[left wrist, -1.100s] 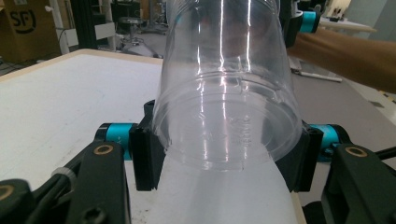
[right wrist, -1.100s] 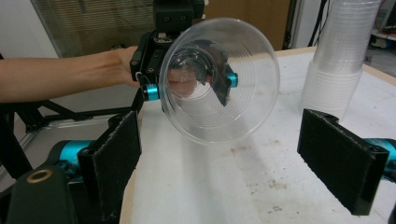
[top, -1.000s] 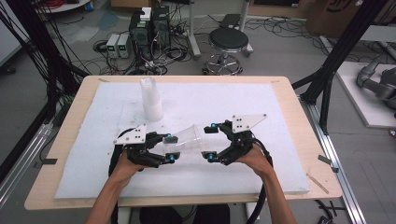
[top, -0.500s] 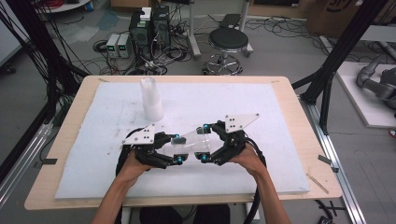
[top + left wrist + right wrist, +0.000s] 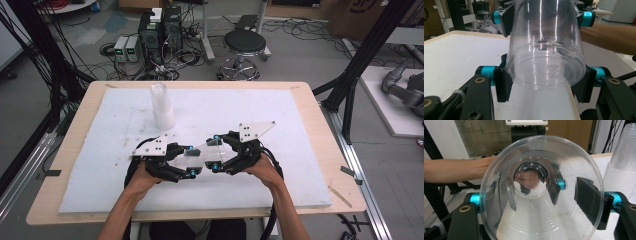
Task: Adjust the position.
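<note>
A: Where are the tongs, and what are they doing?

B: The left tongs (image 5: 189,161) are clamped on the base end of a clear plastic cup (image 5: 201,152), held just above the white bench (image 5: 300,130). The right tongs (image 5: 215,154) have just been closing around the cup's rim end; in the right gripper view one pad (image 5: 587,195) lies against the rim, the other is hidden behind it.

A: Why hold it at both ends?

B: Probably to steady it, or to pull nested cups apart.

A: Which way does it point?

B: It lies on its side, long axis level between the hands, mouth toward the right hand, base toward the left. A stack of cups (image 5: 162,106) stands upright farther back.
</note>
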{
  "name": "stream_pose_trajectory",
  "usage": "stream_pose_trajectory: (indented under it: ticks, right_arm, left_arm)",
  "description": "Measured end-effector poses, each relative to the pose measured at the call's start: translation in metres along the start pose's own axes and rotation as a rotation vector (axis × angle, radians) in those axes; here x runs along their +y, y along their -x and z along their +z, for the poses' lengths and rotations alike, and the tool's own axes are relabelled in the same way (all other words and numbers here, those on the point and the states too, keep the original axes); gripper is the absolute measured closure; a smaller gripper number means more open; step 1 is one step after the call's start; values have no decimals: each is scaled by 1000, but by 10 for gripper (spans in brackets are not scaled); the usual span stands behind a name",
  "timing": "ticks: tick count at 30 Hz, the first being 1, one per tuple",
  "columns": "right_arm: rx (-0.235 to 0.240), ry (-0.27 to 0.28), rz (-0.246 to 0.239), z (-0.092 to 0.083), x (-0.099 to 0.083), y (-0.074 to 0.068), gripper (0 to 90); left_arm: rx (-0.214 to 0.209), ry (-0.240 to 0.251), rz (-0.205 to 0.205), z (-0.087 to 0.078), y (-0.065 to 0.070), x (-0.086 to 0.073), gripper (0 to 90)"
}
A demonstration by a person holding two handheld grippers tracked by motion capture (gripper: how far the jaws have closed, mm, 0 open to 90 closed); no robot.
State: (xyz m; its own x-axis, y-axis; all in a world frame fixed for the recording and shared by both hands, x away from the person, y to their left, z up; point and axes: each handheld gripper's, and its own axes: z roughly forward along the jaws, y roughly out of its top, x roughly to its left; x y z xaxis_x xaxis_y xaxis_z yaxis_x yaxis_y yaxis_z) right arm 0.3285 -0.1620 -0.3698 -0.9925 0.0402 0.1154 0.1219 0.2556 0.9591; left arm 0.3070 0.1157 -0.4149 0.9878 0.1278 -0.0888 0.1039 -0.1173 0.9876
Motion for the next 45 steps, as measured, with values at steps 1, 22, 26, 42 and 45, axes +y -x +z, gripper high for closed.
stream_pose_trajectory:
  ticks: [1,22,26,42,45]
  right_arm:
    - [0,-1,2,0,0,0,279]
    - [-60,-60,24,-5,0,4,281]
    - [-133,-159,47,-8,4,9,281]
    - [-316,-502,150,-9,24,29,283]
    - [-335,-545,165,-8,26,32,283]
  left_arm:
    - [0,0,0,0,0,0,419]
    - [240,-151,22,-22,10,-6,64]
    - [367,-182,-12,-42,11,-18,64]
    - [695,-100,-128,-106,15,-66,64]
    - [710,-78,-149,-110,14,-72,64]
